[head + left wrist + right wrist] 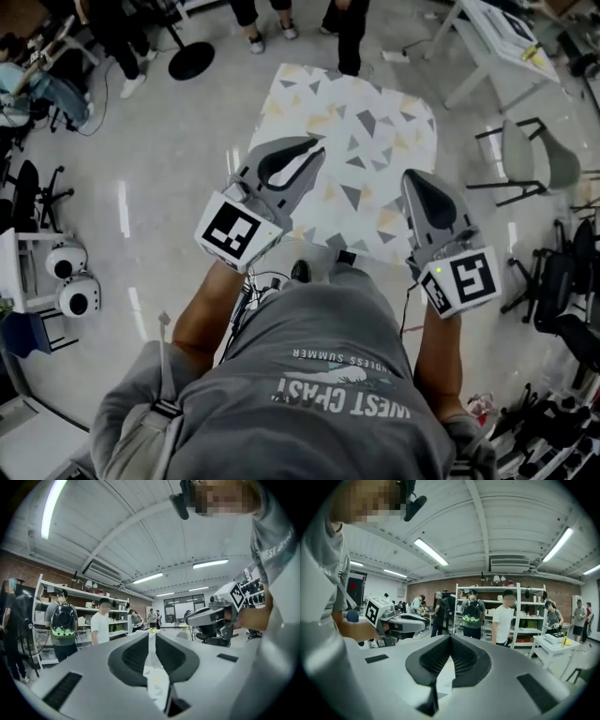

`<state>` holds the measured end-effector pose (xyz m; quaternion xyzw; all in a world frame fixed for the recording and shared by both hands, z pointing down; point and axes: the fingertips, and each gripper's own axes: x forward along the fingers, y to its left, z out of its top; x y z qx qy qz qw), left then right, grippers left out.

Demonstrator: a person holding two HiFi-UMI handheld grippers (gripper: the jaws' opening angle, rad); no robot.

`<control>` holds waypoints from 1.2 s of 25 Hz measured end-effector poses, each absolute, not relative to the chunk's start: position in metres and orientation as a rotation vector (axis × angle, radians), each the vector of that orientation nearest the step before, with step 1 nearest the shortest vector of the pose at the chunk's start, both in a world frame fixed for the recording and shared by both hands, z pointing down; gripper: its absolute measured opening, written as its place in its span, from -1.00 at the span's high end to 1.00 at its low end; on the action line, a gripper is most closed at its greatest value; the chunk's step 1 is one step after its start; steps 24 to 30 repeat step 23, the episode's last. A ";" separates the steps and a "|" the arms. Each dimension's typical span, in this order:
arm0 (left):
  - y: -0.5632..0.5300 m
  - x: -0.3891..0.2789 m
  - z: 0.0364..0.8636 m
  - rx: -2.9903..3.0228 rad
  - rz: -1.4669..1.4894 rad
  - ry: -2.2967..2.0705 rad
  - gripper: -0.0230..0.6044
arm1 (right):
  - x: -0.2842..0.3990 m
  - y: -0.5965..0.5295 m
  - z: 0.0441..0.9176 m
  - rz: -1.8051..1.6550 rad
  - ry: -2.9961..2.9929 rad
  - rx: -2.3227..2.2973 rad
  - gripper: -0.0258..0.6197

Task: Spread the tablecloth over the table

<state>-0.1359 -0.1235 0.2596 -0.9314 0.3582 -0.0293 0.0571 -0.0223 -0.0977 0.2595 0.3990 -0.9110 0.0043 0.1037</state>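
Two near corners of the tablecloth (pixel 356 159) are held, one in each gripper. The rest of the pale, triangle-printed sheet reaches away from the person, out over the glossy floor (pixel 169 141). It looks thin, light and limp. It should billow when swung, sag wherever it is unsupported, and slide through a loose pinch, so the corners or the near hem are the sensible places to hold it, well apart to keep that edge taut.

The held edge runs side to side between the grippers and the sheet extends straight ahead. It looks close to square, so a long axis is hard to name. I cannot tell whether the far part lies on the surface or floats above it, because nothing under the cloth shows.

The left gripper (pixel 317 150) has its jaws drawn narrow, with a fold of the fabric pinched between the pads. The right gripper (pixel 410 178) is pressed fully together on a thin flap of the cloth. Both point roughly level.

The person's shoes (pixel 300 272) peek out under the near hem, and a bystander's legs (pixel 352 37) stand just beyond the far edge.
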 end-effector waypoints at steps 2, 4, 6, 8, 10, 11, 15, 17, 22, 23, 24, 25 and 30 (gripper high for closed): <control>-0.104 -0.131 0.246 -2.806 -0.074 1.031 0.79 | -0.036 -0.081 0.243 -0.033 -2.708 1.141 0.90; -0.087 -0.129 0.234 -2.807 -0.057 1.001 0.80 | -0.044 -0.067 0.229 -0.059 -2.728 1.127 0.90; -0.072 -0.128 0.224 -2.810 -0.031 0.981 0.80 | -0.050 -0.056 0.218 -0.084 -2.742 1.121 0.90; -0.061 -0.129 0.214 -2.806 -0.006 0.967 0.81 | -0.055 -0.048 0.210 -0.111 -2.747 1.112 0.90; -0.053 -0.132 0.206 -2.800 0.009 0.965 0.81 | -0.060 -0.043 0.204 -0.133 -2.752 1.100 0.90; -0.051 -0.135 0.204 -2.797 0.011 0.968 0.81 | -0.062 -0.041 0.202 -0.142 -2.755 1.098 0.90; -0.047 -0.144 0.202 -2.793 0.008 0.993 0.81 | -0.067 -0.037 0.198 -0.161 -2.760 1.101 0.90; -0.048 -0.148 0.202 -2.792 0.005 1.001 0.81 | -0.069 -0.038 0.198 -0.163 -2.760 1.101 0.90; -0.049 -0.151 0.201 -2.789 0.018 0.984 0.81 | -0.070 -0.041 0.200 -0.152 -2.750 1.118 0.90; -0.049 -0.152 0.201 -2.787 0.022 0.980 0.81 | -0.071 -0.041 0.201 -0.150 -2.749 1.122 0.90; -0.049 -0.152 0.201 -2.787 0.022 0.980 0.81 | -0.071 -0.041 0.201 -0.150 -2.749 1.122 0.90; -0.049 -0.152 0.201 -2.787 0.022 0.980 0.81 | -0.071 -0.041 0.201 -0.150 -2.749 1.122 0.90; -0.049 -0.152 0.201 -2.787 0.022 0.980 0.81 | -0.071 -0.041 0.201 -0.150 -2.749 1.122 0.90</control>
